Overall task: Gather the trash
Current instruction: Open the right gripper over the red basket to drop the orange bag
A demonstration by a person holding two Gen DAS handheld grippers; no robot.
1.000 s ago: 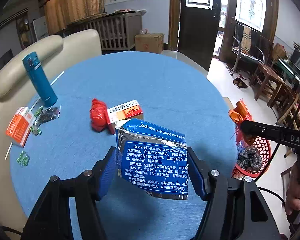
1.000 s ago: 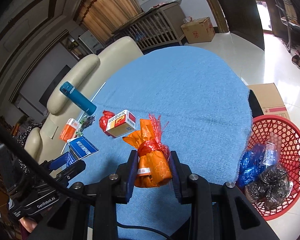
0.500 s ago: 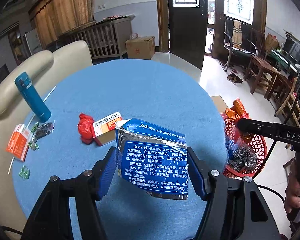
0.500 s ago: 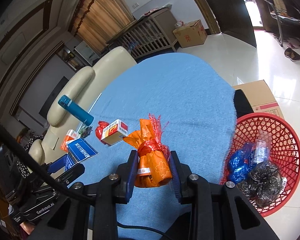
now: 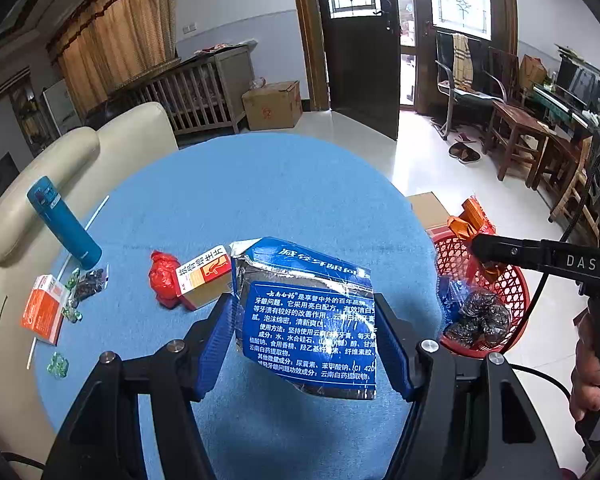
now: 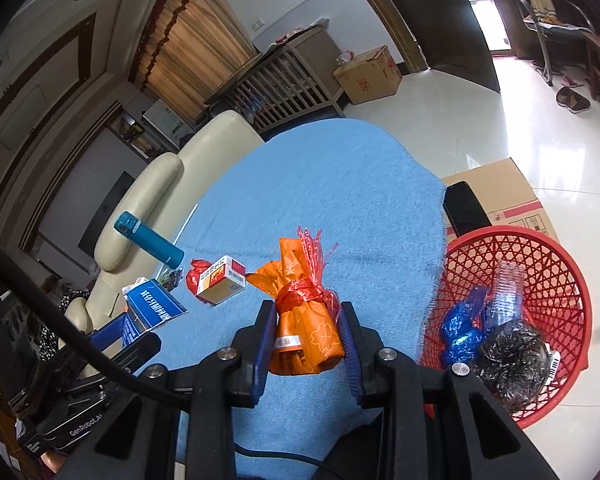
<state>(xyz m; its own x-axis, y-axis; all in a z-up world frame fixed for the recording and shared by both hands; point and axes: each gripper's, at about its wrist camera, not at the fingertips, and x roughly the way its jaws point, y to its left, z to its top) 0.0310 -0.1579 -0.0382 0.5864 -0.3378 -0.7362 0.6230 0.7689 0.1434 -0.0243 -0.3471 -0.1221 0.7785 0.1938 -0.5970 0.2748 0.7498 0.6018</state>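
Gripping a flattened blue box printed with white Chinese text, the left tongs hung over the round, blue-clothed table. The right tongs, marked "DAS" on the side, clamped an orange wrapper tied in red, just beside the red mesh basket on the glossy tile floor.
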